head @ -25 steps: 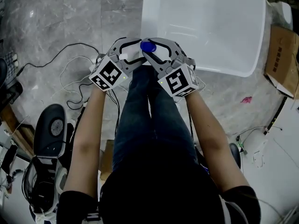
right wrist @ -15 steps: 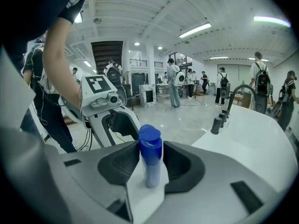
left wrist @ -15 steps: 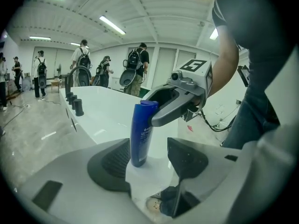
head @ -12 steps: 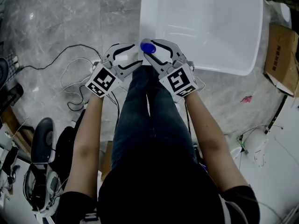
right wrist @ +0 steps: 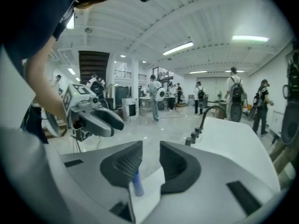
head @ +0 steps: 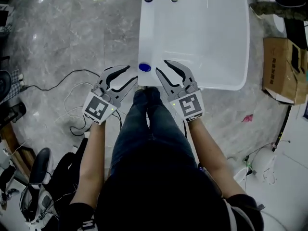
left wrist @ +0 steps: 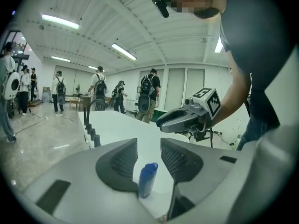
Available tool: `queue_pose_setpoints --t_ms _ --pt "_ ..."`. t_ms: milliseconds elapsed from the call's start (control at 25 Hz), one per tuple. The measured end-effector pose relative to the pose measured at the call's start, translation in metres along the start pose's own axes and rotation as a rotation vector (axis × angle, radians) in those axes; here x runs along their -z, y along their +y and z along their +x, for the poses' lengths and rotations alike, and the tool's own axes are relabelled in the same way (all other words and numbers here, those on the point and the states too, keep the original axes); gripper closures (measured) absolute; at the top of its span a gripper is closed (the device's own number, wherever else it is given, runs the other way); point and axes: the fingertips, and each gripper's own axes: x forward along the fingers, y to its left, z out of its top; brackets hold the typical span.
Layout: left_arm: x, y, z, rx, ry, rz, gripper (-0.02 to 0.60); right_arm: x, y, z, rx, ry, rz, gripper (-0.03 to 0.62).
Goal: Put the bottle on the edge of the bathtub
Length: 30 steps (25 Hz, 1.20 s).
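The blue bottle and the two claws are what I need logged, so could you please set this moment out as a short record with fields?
bottle: blue bottle, upright on the near rim of the bathtub, towards the person's left
left claw: left claw open, jaws just been closing, nothing between them; apart from the bottle
right claw: right claw open, jaws just been closing, nothing between them; apart from the bottle
held by: neither claw
task state: bottle stands on the edge, released

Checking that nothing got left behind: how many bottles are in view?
1. The blue bottle stands upright on the rim of the bathtub, at its near left corner. The person's body could hide others.
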Motion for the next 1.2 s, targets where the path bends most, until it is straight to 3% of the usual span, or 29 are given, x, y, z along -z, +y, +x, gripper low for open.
queue_pose_setpoints --t_ms 80,160,280,520,760,960,1200 --pt "-0.037 -0.002 -0.006 -0.025 -0.078 0.011 0.443 -0.026 -0.02 -0.016 0.09 -0.032 0.051 0.533" --pt "-0.076 -0.003 -0.012 -0.062 -0.141 0.03 0.508 -0.051 -0.036 -0.034 0.154 -0.052 0.11 0.554" --pt "-0.135 0.006 -0.016 -0.146 -0.228 0.085 0.541 -0.101 -0.061 -0.057 0.232 -0.142 0.097 0.563" --pt "-0.192 0.048 -0.055 -0.389 -0.17 0.06 0.557 -0.18 -0.065 -0.09 0.388 -0.226 0.045 0.565" --pt "-0.286 0.053 -0.093 -0.565 -0.287 0.117 0.557 -0.264 -0.074 -0.145 0.502 -0.36 -0.099 0.565" --pt "-0.332 0.042 -0.109 -0.596 -0.349 0.124 0.557 -0.31 -0.077 -0.177 0.553 -0.43 -0.129 0.565" --pt "-0.336 0.036 -0.112 -0.6 -0.35 0.128 0.557 -0.313 -0.071 -0.178 0.526 -0.433 -0.125 0.566"
